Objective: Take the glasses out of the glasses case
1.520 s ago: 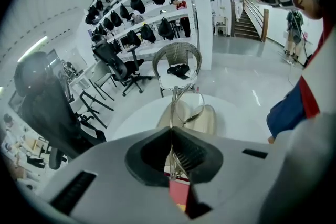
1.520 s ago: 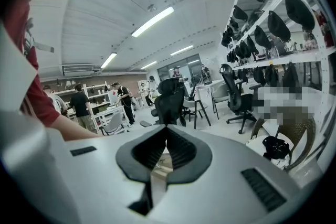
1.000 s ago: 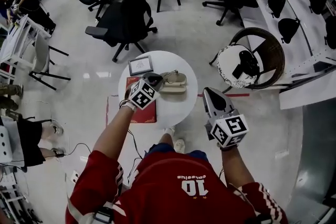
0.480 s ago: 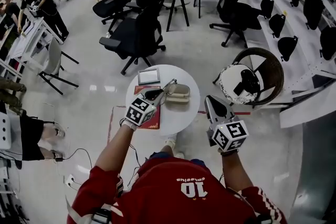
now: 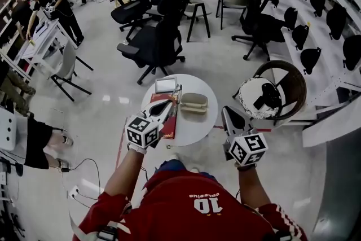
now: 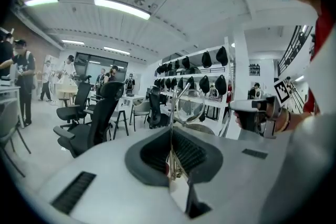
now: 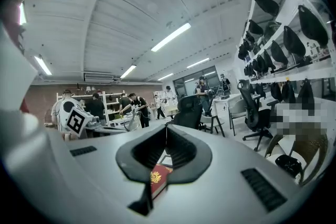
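the left hand-held gripper [image 5: 163, 105] has its jaws pressed tight on the glasses [image 5: 175, 94], pinching them low down by a thin metal part of the frame, most likely an arm near the hinge. in the left gripper view the left hand-held gripper [image 6: 170, 132] shows the glasses [image 6: 189, 106] standing out past its tips, one lens and the rim rising up and a little to the right of the jaw line. their long axis runs roughly along the line the hand-held gripper points, away from the person.

in the head view the glasses hang in the air over the round white surface [image 5: 197, 121], above the red book [image 5: 170, 121], and apart from the case [image 5: 193, 103]. the case lies open on the surface just to the right of the glasses, between the two hand-held grippers and about as near to one as to the other.

the right hand-held gripper [image 5: 230, 115] hovers off the right edge of the surface. its own view shows the right hand-held gripper [image 7: 167, 131] with jaws together and nothing in them.

the glasses look to be already out of the case. if they are to be set down, the bare surface lies below and ahead of the left tips, so the left hand is the one placed to do it.
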Available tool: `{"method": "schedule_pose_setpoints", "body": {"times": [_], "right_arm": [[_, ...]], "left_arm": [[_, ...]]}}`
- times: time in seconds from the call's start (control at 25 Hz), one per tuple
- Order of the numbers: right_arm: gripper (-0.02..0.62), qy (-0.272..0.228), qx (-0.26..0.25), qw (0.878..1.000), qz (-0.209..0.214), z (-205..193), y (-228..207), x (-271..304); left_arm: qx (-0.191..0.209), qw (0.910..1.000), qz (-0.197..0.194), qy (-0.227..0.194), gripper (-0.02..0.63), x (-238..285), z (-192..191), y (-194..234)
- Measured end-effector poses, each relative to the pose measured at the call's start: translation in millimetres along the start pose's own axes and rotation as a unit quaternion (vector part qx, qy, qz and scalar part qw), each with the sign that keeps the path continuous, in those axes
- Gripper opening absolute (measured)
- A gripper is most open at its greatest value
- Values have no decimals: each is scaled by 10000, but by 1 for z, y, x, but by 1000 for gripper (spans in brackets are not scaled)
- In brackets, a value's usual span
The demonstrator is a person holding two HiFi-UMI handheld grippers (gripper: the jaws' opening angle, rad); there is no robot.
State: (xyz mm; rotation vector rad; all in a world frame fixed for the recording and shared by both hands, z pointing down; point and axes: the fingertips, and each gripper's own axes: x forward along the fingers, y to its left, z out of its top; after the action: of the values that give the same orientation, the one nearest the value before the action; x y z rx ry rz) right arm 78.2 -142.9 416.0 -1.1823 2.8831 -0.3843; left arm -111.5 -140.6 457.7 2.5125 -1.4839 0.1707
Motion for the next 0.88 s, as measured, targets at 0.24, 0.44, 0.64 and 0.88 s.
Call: {"method": "schedule_pose_setpoints", "body": {"times": [0.24,0.44,0.64,0.88], "right_arm": [[15,-95,-78,9999,42,17,13,-3],[15,-195,-235,9993,-194,32,15,-3],[15,-182,-367,9985,-373,39,28,3],[15,-98,-471,9966,-672,42,40,16]], "left_arm": [[-310,9976,80,-612,20,-40,35,0],[-59,9956,330,-872,20,-64,56,11],[188,9939,548,-936,20,-80,70,31],[89,9935,524,-1008,20,-94,84,52]]}}
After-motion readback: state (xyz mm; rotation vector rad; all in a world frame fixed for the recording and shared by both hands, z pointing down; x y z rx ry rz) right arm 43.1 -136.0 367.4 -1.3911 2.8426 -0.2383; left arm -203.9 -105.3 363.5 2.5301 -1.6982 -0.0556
